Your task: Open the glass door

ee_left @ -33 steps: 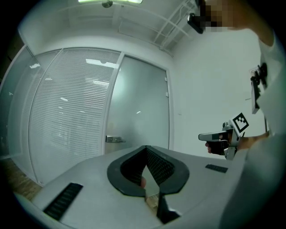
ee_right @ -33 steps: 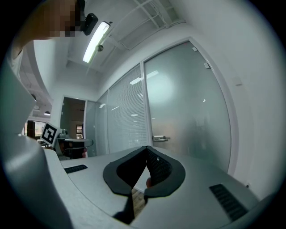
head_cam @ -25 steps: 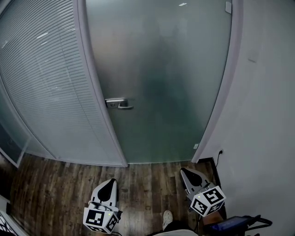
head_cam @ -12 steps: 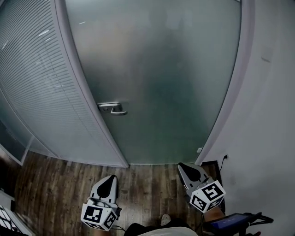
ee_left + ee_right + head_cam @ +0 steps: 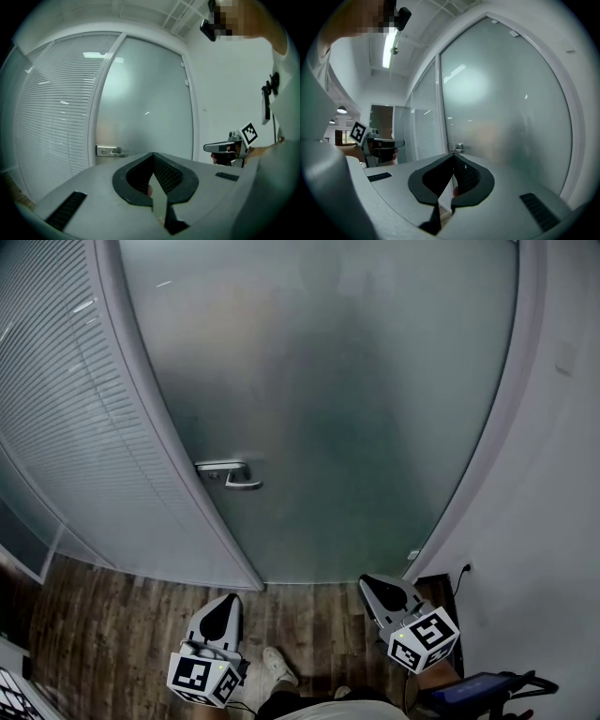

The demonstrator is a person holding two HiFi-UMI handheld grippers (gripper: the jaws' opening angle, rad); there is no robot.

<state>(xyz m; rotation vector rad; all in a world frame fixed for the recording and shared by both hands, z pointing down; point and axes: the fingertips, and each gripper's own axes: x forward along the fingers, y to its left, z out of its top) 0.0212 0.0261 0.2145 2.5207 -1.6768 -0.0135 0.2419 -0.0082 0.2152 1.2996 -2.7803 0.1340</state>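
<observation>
Both closed: left tongs [image 5: 225, 607], right tongs [image 5: 373, 587], before shut glass door [image 5: 328, 409].

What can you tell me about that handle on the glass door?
The handle is a silvery, metal-looking lever on a small rectangular plate. It is fixed at the left edge of the frosted glass door, close beside the pale frame. The lever lies level, pointing toward the door's middle. Nothing touches it.

Head view: steeply down, near glass door [image 5: 337, 399]. Gripper views: level, doorward; handle [image 5: 228, 472] apparently shared.
</observation>
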